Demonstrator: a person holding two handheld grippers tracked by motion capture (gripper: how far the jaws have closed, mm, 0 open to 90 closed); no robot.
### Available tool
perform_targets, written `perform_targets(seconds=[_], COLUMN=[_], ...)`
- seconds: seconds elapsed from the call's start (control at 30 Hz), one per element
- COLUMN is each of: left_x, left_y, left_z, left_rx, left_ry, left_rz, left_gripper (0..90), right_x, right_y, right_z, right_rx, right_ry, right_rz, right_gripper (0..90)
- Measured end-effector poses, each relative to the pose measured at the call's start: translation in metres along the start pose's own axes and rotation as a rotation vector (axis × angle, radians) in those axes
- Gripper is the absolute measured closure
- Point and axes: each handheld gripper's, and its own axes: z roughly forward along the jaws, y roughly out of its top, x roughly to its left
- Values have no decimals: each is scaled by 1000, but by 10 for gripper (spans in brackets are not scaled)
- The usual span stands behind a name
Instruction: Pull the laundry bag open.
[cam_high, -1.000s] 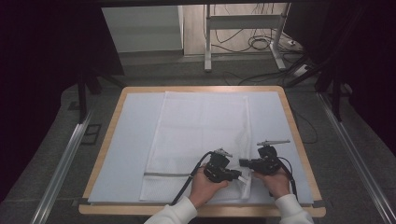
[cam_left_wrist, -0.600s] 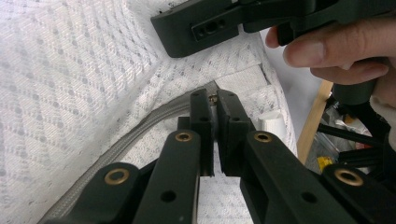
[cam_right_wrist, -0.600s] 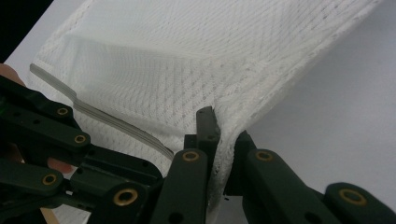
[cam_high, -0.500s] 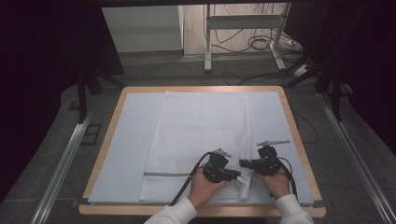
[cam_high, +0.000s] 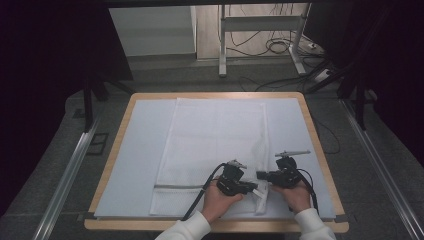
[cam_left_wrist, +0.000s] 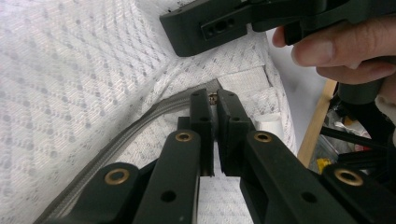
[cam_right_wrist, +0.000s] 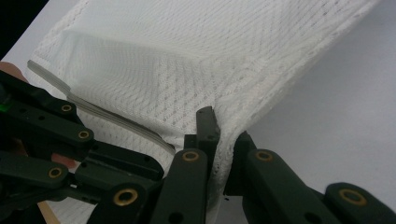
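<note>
Grippers (cam_high: 248, 187) (cam_high: 263, 175), two, on one mesh bag (cam_high: 215, 140)

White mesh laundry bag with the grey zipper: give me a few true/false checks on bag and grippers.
1. The white mesh laundry bag lies flat on the pale blue table mat. True.
2. The left gripper is shut on the zipper pull. True.
3. The right gripper hangs open above the bag. False: it is shut on the bag's mesh edge.
4. The grey zipper runs along the bag's far end. False: it runs near the person's end.
</note>
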Motion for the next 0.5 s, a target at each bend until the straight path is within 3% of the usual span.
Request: perform_targets(seconds=[0.3, 0.37, 0.5], left_x=[5, 6, 11], left_y=[-2, -2, -5], left_z=[-1, -1, -3], left_rx=[-3, 5, -2], left_ry=[-3, 15, -8], left_rz=[-13, -11, -40], left_gripper=[866, 866, 866], right_x=[0, 0, -1], right_y=[0, 0, 0], right_z=[1, 1, 0], right_rx=[12, 10, 4], right_ry=[-2, -3, 3], right_rz=[-1, 0, 5], right_gripper=[877, 878, 878])
